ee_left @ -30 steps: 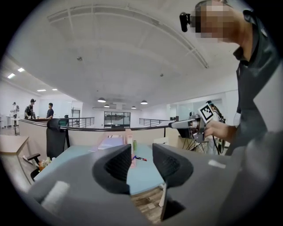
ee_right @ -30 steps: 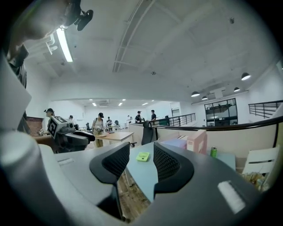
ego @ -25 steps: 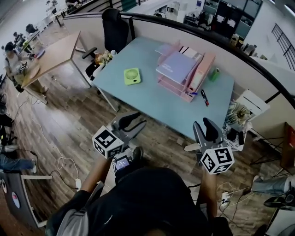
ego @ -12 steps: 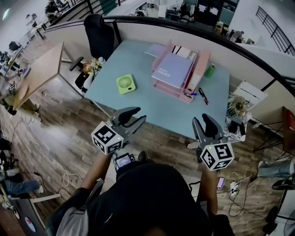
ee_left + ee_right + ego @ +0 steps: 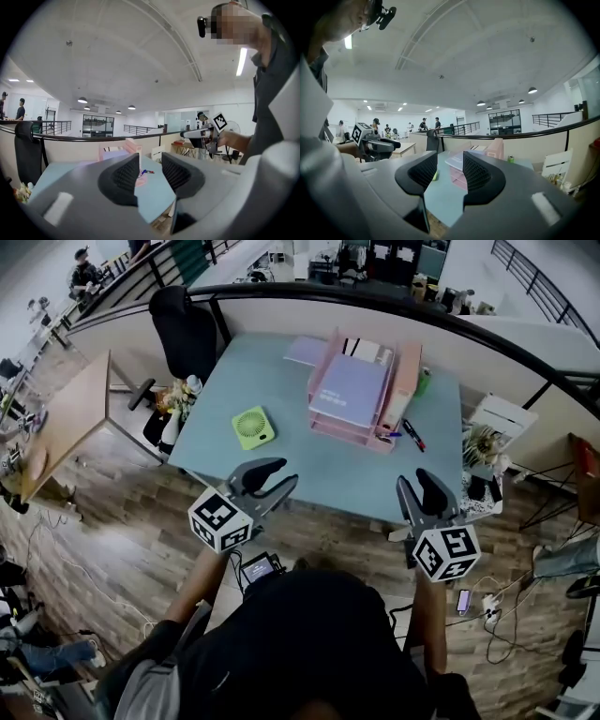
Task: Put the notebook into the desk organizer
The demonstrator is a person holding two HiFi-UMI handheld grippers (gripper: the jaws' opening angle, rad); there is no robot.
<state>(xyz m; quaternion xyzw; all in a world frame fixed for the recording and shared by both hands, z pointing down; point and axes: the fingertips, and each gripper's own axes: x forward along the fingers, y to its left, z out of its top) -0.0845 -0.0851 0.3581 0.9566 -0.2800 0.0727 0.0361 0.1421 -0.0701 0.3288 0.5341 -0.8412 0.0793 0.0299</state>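
Note:
A lavender notebook (image 5: 353,390) lies flat on the top tier of the pink desk organizer (image 5: 342,430) at the far side of the light-blue desk (image 5: 309,465). Both grippers hang in the air short of the desk's near edge, well away from the organizer. My left gripper (image 5: 279,476) is open by a narrow gap with nothing in it. My right gripper (image 5: 417,486) is open too and empty. In the left gripper view the organizer (image 5: 132,146) shows beyond my left gripper (image 5: 151,174). In the right gripper view the notebook (image 5: 454,161) shows past my right gripper (image 5: 450,171).
A green desk fan (image 5: 252,427) sits left of the organizer, pens (image 5: 412,435) and a green bottle (image 5: 424,381) to its right. A second pale notebook (image 5: 305,350) lies at the desk's back. A black chair (image 5: 183,329), a wooden table (image 5: 66,418) and cables on the floor surround the desk.
The head view has shifted, so the desk now sits more central and lower in the picture. Both grippers stay near the desk's front edge, gaps unchanged.

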